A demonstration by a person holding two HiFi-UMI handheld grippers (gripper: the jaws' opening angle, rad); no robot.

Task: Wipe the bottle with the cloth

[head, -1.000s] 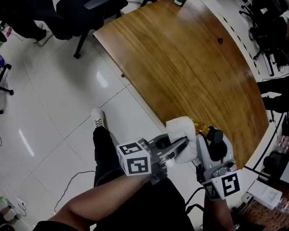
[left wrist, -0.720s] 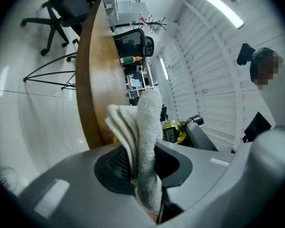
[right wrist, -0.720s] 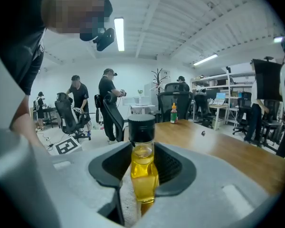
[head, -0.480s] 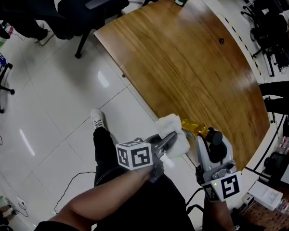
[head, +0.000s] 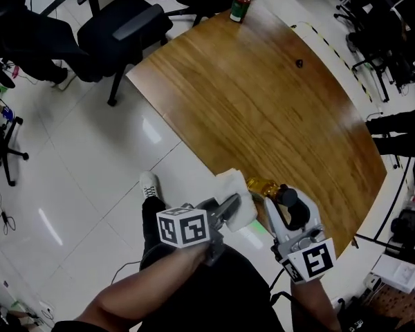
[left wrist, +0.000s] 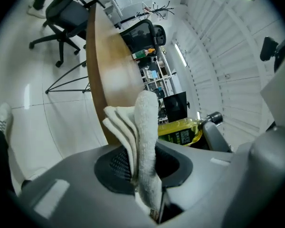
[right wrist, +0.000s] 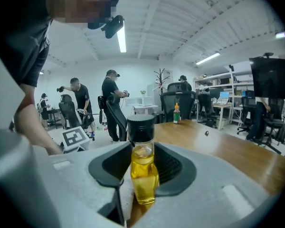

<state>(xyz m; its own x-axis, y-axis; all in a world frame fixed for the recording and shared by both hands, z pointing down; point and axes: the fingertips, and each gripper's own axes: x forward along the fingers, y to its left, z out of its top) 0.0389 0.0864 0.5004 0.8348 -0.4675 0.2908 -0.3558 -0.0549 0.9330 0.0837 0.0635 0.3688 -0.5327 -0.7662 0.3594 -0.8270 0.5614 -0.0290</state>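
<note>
A small bottle (head: 261, 185) of yellow liquid with a black cap lies crosswise in my right gripper (head: 273, 203), which is shut on it just off the table's near edge. In the right gripper view the bottle (right wrist: 143, 170) stands between the jaws of that gripper (right wrist: 142, 177), cap up. My left gripper (head: 229, 209) is shut on a folded white cloth (head: 236, 198). The cloth sits right beside the bottle's left end. In the left gripper view the cloth (left wrist: 142, 127) rises from this gripper (left wrist: 143, 175), with the bottle (left wrist: 178, 129) just behind it.
The curved wooden table (head: 263, 95) stretches ahead. At its far end stands a red sauce bottle (head: 241, 2), and a small dark object (head: 299, 63) lies to the right. Office chairs (head: 124, 26) stand on the white floor. Several people (right wrist: 111, 103) stand beyond the table.
The cloth has slid left along the bottle toward its base, so more yellow shows. Both grippers have drifted slightly left and down in the head view.
</note>
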